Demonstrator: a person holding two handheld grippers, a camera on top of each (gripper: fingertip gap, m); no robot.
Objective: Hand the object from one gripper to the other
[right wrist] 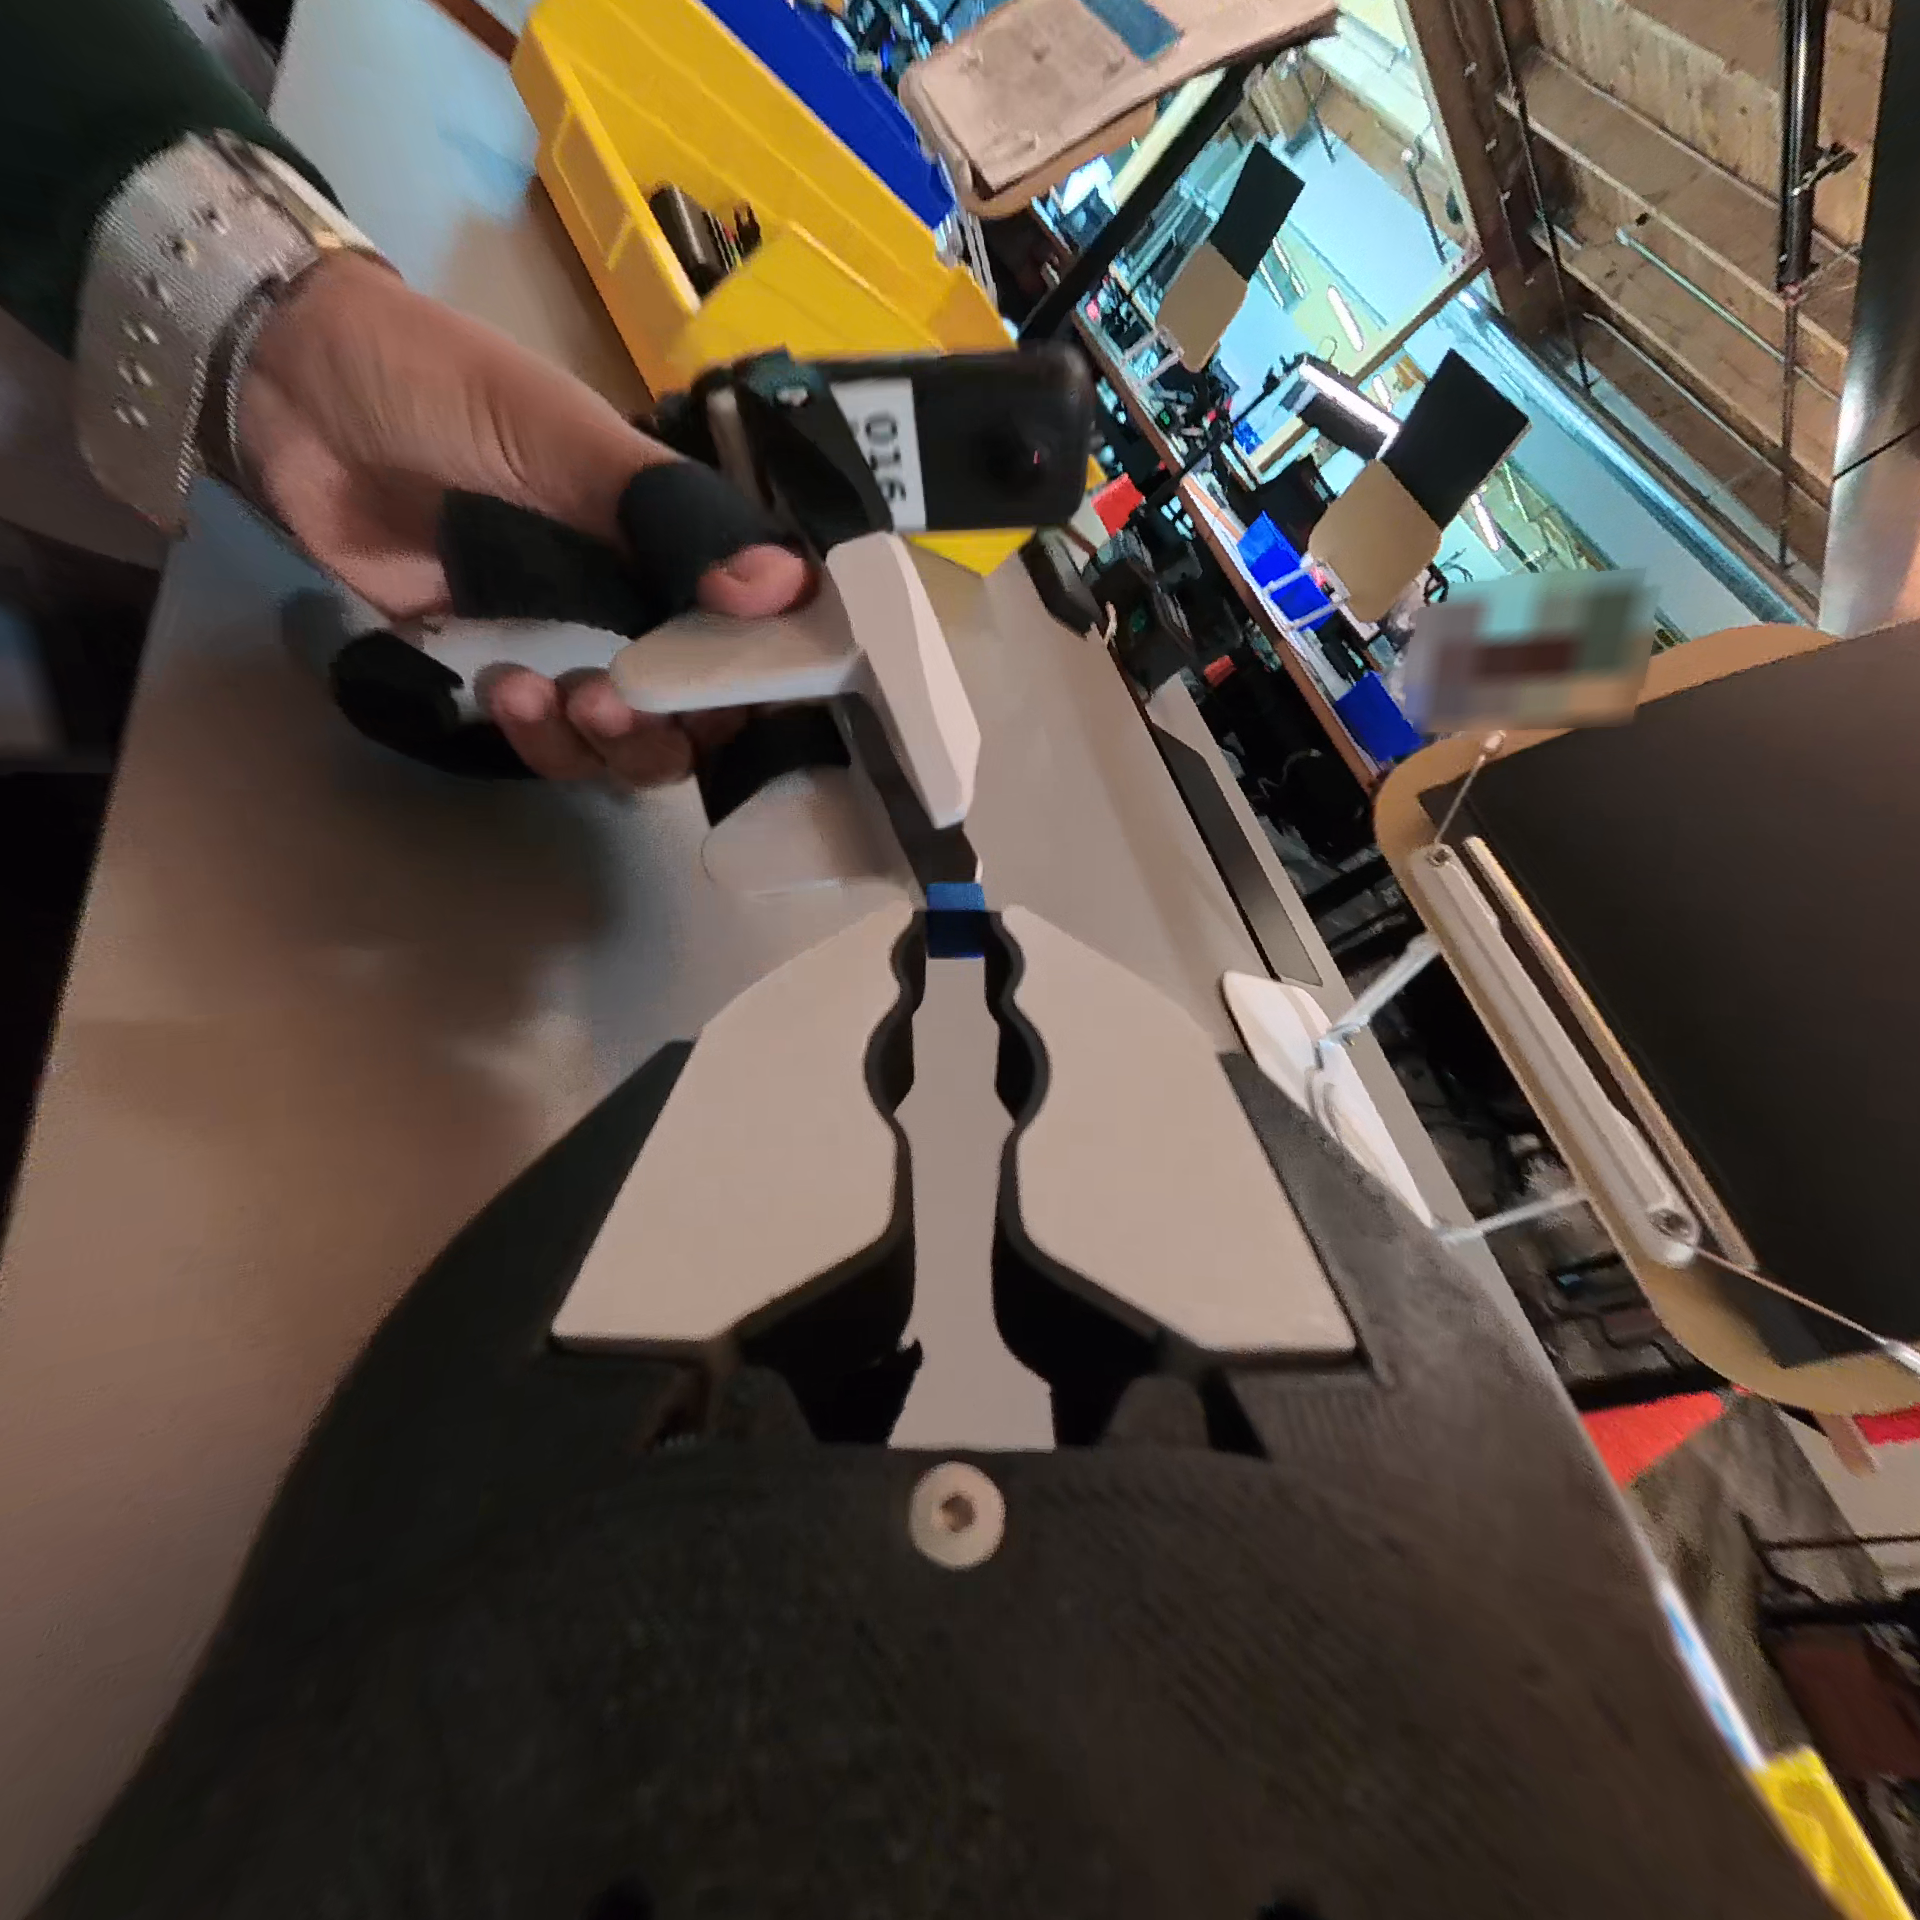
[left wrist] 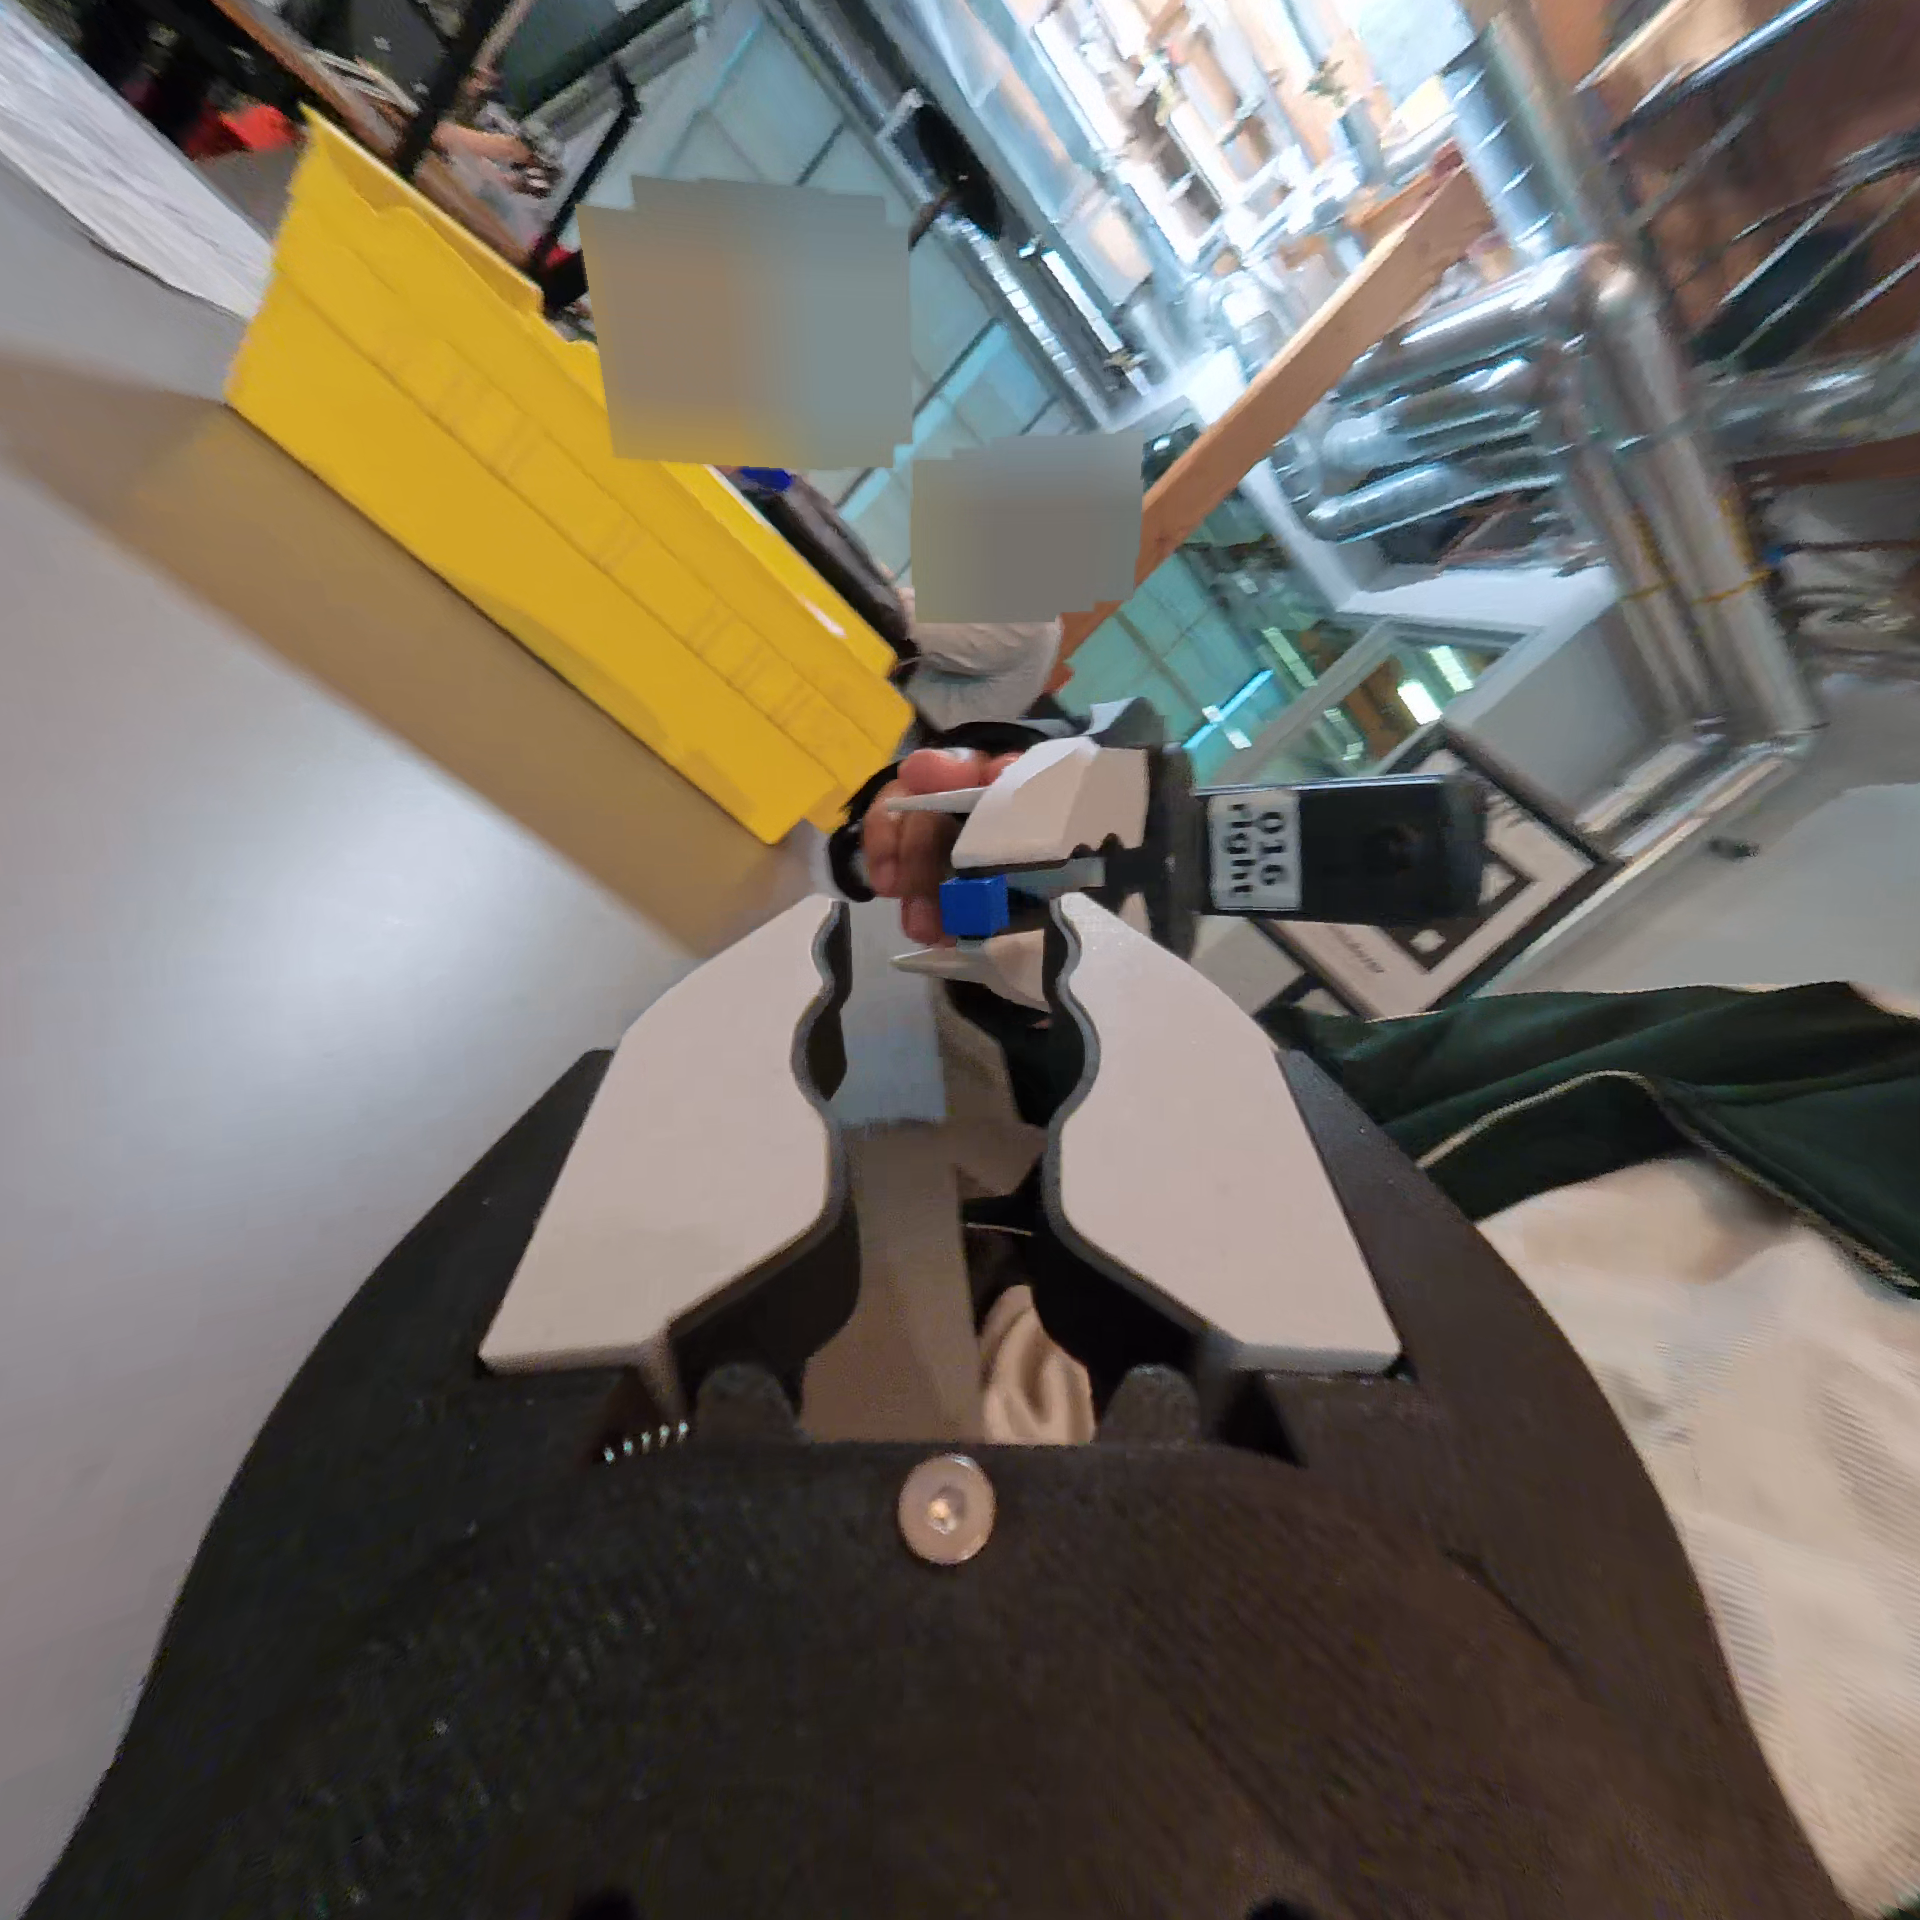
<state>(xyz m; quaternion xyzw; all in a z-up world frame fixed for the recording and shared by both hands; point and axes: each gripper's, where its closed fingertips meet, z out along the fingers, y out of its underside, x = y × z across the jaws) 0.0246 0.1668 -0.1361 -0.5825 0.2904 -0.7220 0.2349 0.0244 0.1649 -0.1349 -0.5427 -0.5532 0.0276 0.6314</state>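
A small blue cube [right wrist: 956, 928] is clamped between the fingertips of my right gripper [right wrist: 958, 925], which is shut on it and holds it in the air above the table. In the left wrist view the cube [left wrist: 975, 906] sits just beyond and between the tips of my left gripper [left wrist: 951, 916], whose jaws stand wide apart and hold nothing. The right gripper [left wrist: 951, 902] comes in from the right there. In the right wrist view one of the left gripper's fingers [right wrist: 914, 707] reaches down to just above the cube. A person's hand [right wrist: 416, 436] holds that gripper.
Stacked yellow bins [left wrist: 540, 499] stand on the pale table [left wrist: 208, 831] at the left; they also show in the right wrist view [right wrist: 748, 156]. A dark green sleeve [left wrist: 1558, 1091] lies to the right. A black panel [right wrist: 1714, 935] and a white round item [right wrist: 1278, 1029] sit at the table's right edge. Less than 4 cm separates the two grippers' tips.
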